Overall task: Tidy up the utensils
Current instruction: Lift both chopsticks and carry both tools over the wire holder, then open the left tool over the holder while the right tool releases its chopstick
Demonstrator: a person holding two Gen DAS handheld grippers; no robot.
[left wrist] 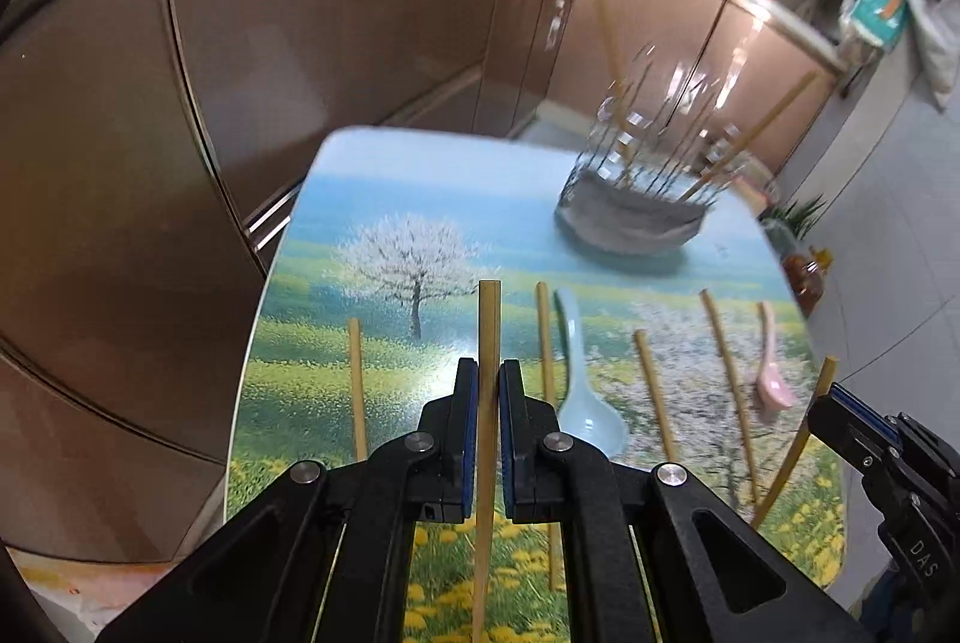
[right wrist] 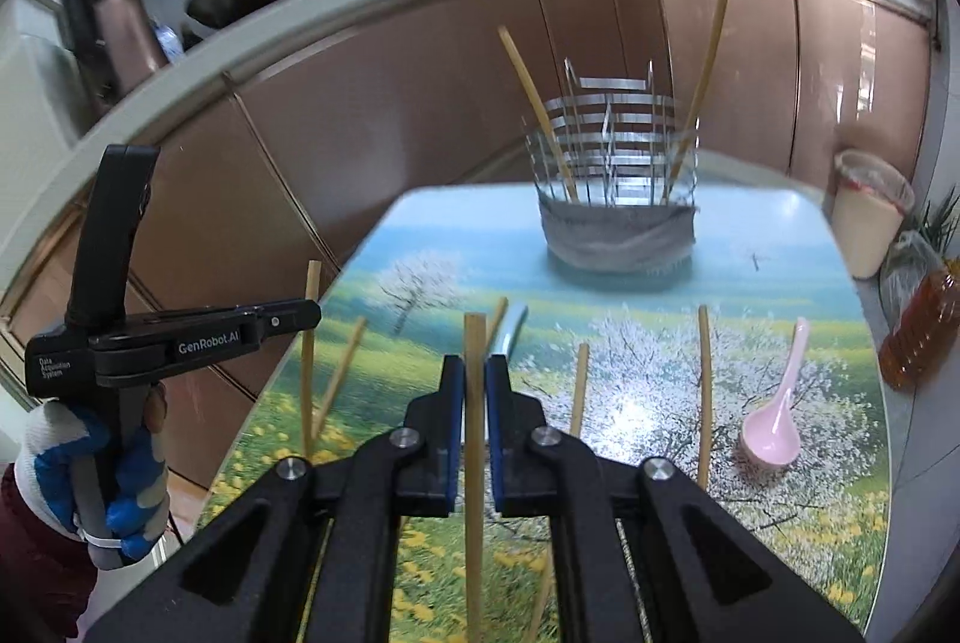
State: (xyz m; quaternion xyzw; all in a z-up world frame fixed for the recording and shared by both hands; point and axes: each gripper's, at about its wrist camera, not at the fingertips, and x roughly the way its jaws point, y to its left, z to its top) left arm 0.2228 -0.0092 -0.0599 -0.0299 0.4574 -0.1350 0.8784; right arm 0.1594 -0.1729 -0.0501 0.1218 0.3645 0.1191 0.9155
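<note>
My left gripper (left wrist: 489, 373) is shut on a bamboo chopstick (left wrist: 487, 319) and holds it above the table. My right gripper (right wrist: 474, 367) is shut on another bamboo chopstick (right wrist: 474, 343), also lifted. A wire utensil basket (right wrist: 618, 175) wrapped in grey cloth stands at the table's far end with two chopsticks in it; it also shows in the left wrist view (left wrist: 642, 187). Loose chopsticks (left wrist: 726, 361), a pale blue spoon (left wrist: 585, 403) and a pink spoon (right wrist: 774, 421) lie on the table. In the right wrist view the left gripper (right wrist: 300, 313) is at the left.
The table (right wrist: 780, 235) has a printed tree-and-meadow top. Brown cabinets run behind it. A bottle of amber liquid (right wrist: 924, 331), a plant and a lined white bin (right wrist: 870, 217) stand on the floor to the right.
</note>
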